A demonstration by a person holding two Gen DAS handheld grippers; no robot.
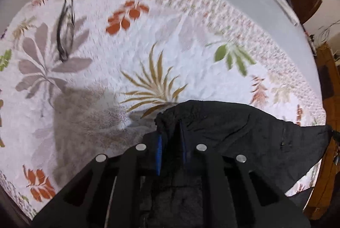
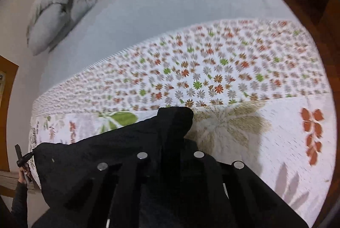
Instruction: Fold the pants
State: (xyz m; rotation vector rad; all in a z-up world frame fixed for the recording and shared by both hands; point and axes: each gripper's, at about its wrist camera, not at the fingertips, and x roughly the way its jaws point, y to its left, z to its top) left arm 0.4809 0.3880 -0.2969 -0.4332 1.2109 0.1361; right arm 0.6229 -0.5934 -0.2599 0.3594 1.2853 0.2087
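Note:
Black pants (image 1: 244, 128) hang stretched between my two grippers above a bed. In the left wrist view my left gripper (image 1: 171, 140) is shut on a bunched edge of the cloth, which fills the gap between the blue pads (image 1: 158, 147). In the right wrist view my right gripper (image 2: 172, 140) is shut on the other end of the pants (image 2: 119, 143), and the black cloth drapes over its fingers and hides them. At that view's left edge the left gripper (image 2: 22, 156) shows small, pinching the far corner, with a hand and a dark sleeve below it.
A white bedspread (image 1: 161, 32) with leaf and flower prints covers the bed. A pair of glasses (image 1: 65, 30) lies on it at the left. Grey bedding (image 2: 61, 7) is piled on the grey sheet (image 2: 170, 0). Wooden furniture (image 1: 327, 70) borders the bed.

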